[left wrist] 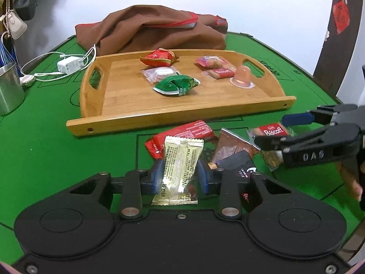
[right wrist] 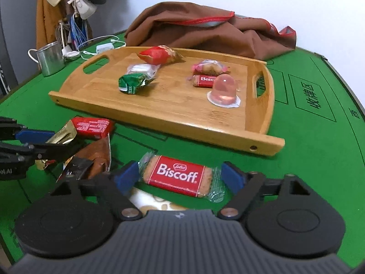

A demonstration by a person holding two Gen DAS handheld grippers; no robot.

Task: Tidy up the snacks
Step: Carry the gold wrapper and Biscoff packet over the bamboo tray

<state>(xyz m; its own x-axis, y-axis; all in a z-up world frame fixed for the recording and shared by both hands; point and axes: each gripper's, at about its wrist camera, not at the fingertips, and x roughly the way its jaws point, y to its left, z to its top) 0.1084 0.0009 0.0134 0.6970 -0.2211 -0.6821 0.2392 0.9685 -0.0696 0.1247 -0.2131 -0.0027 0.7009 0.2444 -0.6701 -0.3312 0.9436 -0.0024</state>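
The left gripper (left wrist: 180,173) is clamped on the gold packet (left wrist: 180,166); the right gripper (right wrist: 180,178) stands apart around the Biscoff (right wrist: 178,175). Next, probably: close, then carry both to the tray (left wrist: 127,118) at frame centre.

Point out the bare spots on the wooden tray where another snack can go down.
On the wooden tray, the front strip along the near rim is bare, as is the left end by the handle slot. It is crowded mid-back around the green packet and at the right by the jelly cup.

Both wrist cameras look forward and down along their jaws, close over the green bench (left wrist: 45,150), sharing the wooden tray (right wrist: 159,123).
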